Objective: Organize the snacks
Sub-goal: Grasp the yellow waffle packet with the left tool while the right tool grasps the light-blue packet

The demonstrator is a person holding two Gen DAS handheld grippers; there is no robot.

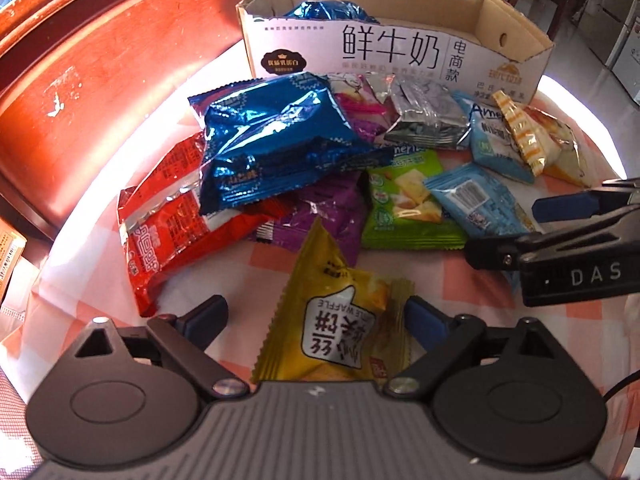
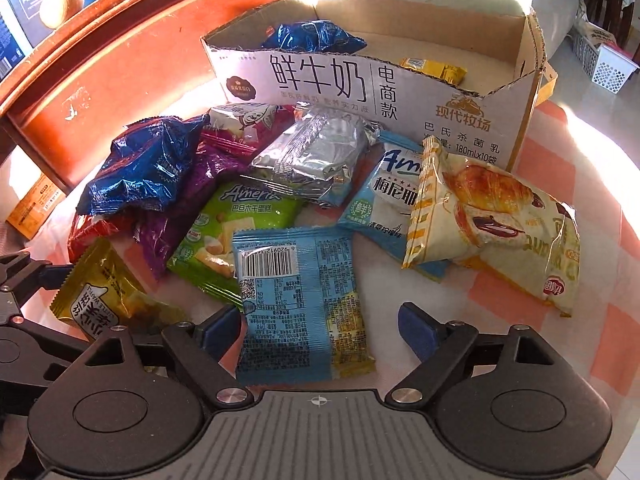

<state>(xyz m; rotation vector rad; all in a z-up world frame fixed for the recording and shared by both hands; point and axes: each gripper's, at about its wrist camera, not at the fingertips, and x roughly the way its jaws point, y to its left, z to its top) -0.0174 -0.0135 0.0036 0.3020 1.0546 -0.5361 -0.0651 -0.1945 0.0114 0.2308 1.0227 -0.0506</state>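
A pile of snack packets lies on the checked cloth in front of a cut-open milk carton box (image 1: 400,56) (image 2: 360,92). My left gripper (image 1: 316,320) is open, its fingers on either side of a yellow waffle packet (image 1: 336,320) (image 2: 100,300). My right gripper (image 2: 320,330) (image 1: 516,228) is open, its fingers on either side of a light blue packet (image 2: 296,300) lying barcode up. The box holds a blue packet (image 2: 312,36) and a yellow packet (image 2: 434,69).
The pile holds a big blue foil packet (image 1: 272,140), a red one (image 1: 168,224), a purple one (image 1: 320,212), a green one (image 2: 228,236), a silver one (image 2: 316,152) and a croissant packet (image 2: 496,220). A red wooden headboard (image 1: 100,80) stands at left.
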